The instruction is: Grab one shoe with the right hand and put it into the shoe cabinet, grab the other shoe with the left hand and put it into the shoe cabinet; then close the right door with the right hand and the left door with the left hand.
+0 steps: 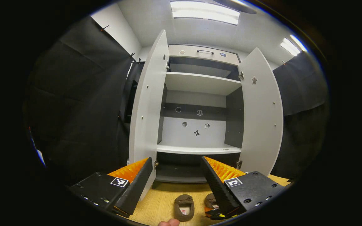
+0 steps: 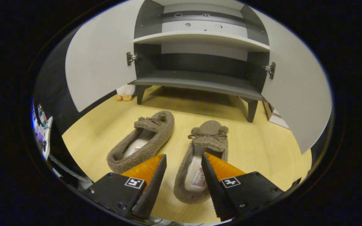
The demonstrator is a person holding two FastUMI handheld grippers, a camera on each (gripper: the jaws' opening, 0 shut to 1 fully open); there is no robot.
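Looking along the left gripper (image 1: 176,175), held high with jaws spread wide and empty, facing the shoe cabinet (image 1: 200,149) with left door (image 1: 146,110) and right door (image 1: 261,116) both swung out, presumably waiting its turn while two shoes sit on the wooden floor (image 1: 162,197) below. Looking along the right gripper (image 2: 183,168), jaws likewise parted and holding nothing, poised low over the right-hand shoe (image 2: 201,157), its fingers straddling the heel opening, probably lining up a grasp; left-hand shoe (image 2: 143,141) just beside, both short of the bottom shelf (image 2: 196,83).
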